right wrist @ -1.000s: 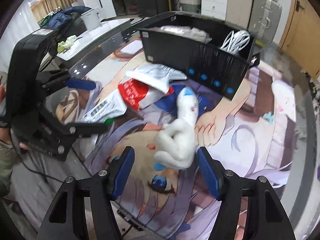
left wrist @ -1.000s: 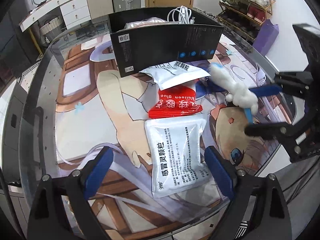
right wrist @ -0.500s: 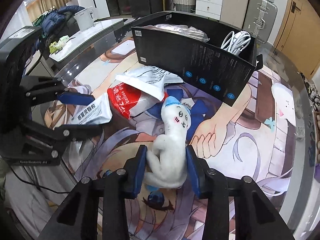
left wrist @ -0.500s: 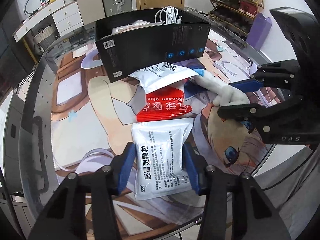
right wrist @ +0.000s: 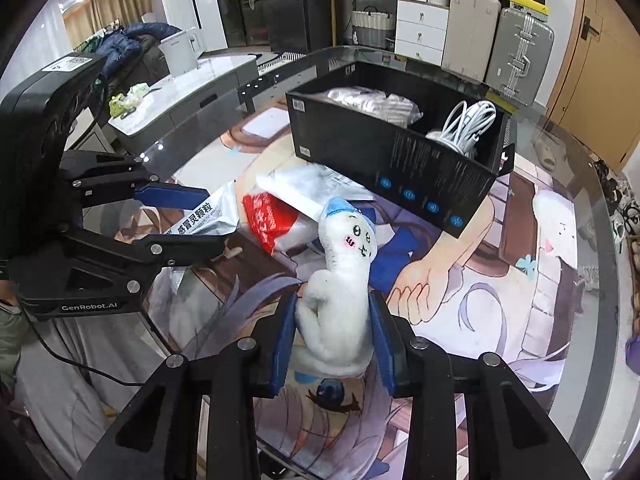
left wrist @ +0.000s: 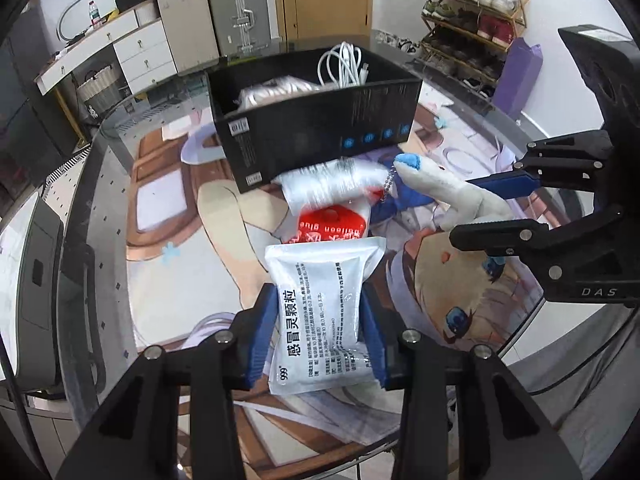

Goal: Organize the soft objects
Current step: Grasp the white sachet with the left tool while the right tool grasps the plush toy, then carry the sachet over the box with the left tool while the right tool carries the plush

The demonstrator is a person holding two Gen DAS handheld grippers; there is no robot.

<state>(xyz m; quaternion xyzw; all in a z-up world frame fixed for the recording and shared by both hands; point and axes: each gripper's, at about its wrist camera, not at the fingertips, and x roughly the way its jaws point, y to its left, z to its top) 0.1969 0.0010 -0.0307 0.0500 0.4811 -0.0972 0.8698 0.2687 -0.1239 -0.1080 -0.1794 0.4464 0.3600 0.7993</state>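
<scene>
- A second ago both tools stood wide open around their targets; now we see the left tool [left wrist: 318,330] closed on the silver medicine sachet [left wrist: 322,304], its blue pads pressing the packet's lower sides.
- The right tool [right wrist: 333,338] has likewise closed, and it grips the white plush toy [right wrist: 340,300] by its lower body, with the blue-capped head sticking up and forward.
- In both views the held things look raised a little off the bench [right wrist: 560,280], though we cannot tell for certain how far.
- We judge from this that grasping is finished for these two and the carry to the black box [right wrist: 400,160] comes next; neither thing is in it yet.
- The sachet sits near the front edge of the bench, well short of the box; the plush is to its right, also short of the box.
- Counting the loose things: one silver sachet in the left tool, one plush in the right tool, one red glue packet [left wrist: 332,224] on the bench, and one clear-white plastic bag [left wrist: 328,184] lying on the red packet and against the box wall.
- Counting the box: one box with two compartments, one holding a coiled white cable [right wrist: 464,124], the other a pale wrapped bundle [right wrist: 372,100].
- That leaves two soft things on the bench untouched.
</scene>
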